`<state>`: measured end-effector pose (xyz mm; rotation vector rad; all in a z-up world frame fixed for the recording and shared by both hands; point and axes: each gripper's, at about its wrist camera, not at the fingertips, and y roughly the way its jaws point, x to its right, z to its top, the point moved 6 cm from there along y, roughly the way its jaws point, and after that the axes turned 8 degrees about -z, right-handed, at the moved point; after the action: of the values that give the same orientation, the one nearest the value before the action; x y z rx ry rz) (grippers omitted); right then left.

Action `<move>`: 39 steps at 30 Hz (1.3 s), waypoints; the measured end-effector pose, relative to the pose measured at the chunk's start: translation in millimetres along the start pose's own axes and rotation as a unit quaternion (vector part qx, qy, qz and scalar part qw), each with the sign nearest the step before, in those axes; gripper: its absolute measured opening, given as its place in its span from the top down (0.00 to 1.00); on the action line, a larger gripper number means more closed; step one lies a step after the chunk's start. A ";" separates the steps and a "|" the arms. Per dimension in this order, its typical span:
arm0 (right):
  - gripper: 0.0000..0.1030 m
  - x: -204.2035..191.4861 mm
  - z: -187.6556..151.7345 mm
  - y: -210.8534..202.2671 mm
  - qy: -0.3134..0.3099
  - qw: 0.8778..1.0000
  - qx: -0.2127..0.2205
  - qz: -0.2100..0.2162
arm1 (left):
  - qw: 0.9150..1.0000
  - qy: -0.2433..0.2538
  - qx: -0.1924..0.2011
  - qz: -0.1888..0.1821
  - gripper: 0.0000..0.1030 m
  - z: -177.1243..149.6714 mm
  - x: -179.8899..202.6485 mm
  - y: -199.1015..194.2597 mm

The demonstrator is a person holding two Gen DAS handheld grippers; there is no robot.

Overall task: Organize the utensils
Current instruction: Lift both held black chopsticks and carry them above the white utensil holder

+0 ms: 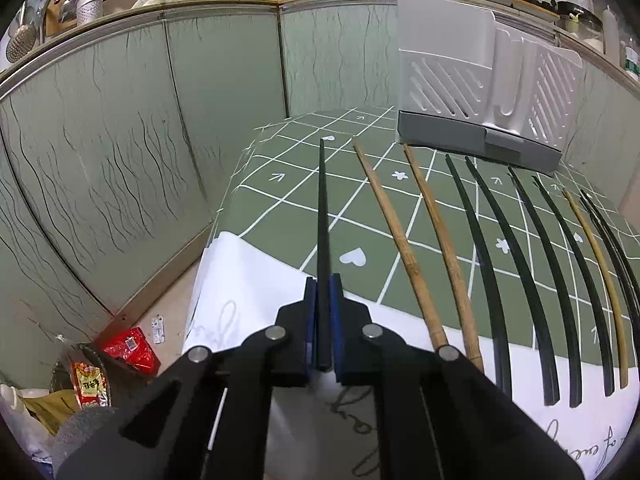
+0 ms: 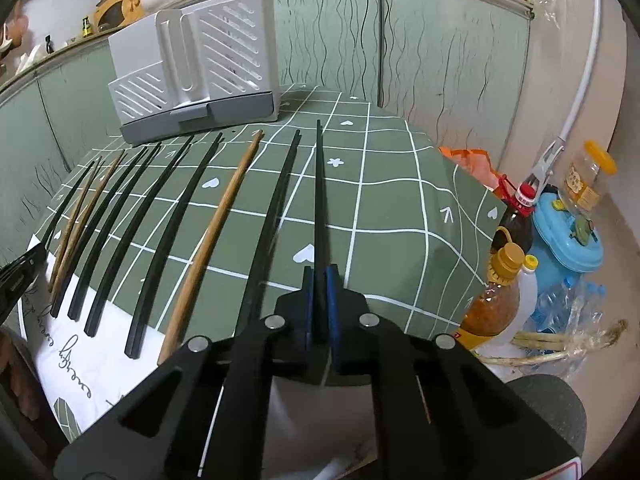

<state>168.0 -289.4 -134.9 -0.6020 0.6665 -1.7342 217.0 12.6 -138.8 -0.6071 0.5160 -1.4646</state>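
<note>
Left wrist view: the left gripper point(image 1: 323, 312) is clamped on a black chopstick point(image 1: 323, 224), its blue pads pressed against both sides of the stick near its thick end. The stick runs toward twelve o'clock over the surface point(image 1: 360, 216), which wears a green checked cloth. From one to three o'clock a row of chopsticks lies side by side on the cloth: two wooden chopsticks point(image 1: 400, 240), then several black ones point(image 1: 488, 264) with another wooden one among them farther right. At one o'clock, behind their tips, stands the grey utensil holder point(image 1: 472, 92), upright at the back edge of the surface. At eight o'clock, a red packet point(image 1: 130, 350) lies on the floor.

Right wrist view: the right gripper point(image 2: 319, 300) grips a second black chopstick point(image 2: 319, 200) the same way, closed tight on it, the stick pointing to twelve o'clock. Just beside it at eleven o'clock lies another black stick point(image 2: 276, 208), then a wooden chopstick point(image 2: 218, 232), then more dark and wooden ones fanning toward nine o'clock. The utensil holder point(image 2: 192, 76) sits at eleven o'clock. At three to four o'clock, off the surface, bottles point(image 2: 508, 288) and a blue container point(image 2: 568, 236) stand on the floor.
</note>
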 end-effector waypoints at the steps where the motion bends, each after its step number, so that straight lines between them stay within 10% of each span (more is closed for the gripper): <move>1: 0.94 0.9 1.0 -0.1 0.004 1.000 -0.002 0.003 | 1.000 -0.003 -0.001 -0.004 0.93 0.5 0.0 -0.3; 39: 0.94 32.7 98.3 -109.8 -0.016 0.992 0.102 0.069 | 0.990 0.064 0.056 -0.116 0.92 92.9 -11.7 -115.2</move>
<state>153.5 -310.5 13.9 -0.4306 0.4880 -1.6345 191.1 29.2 6.5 -0.4987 0.4708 -1.7487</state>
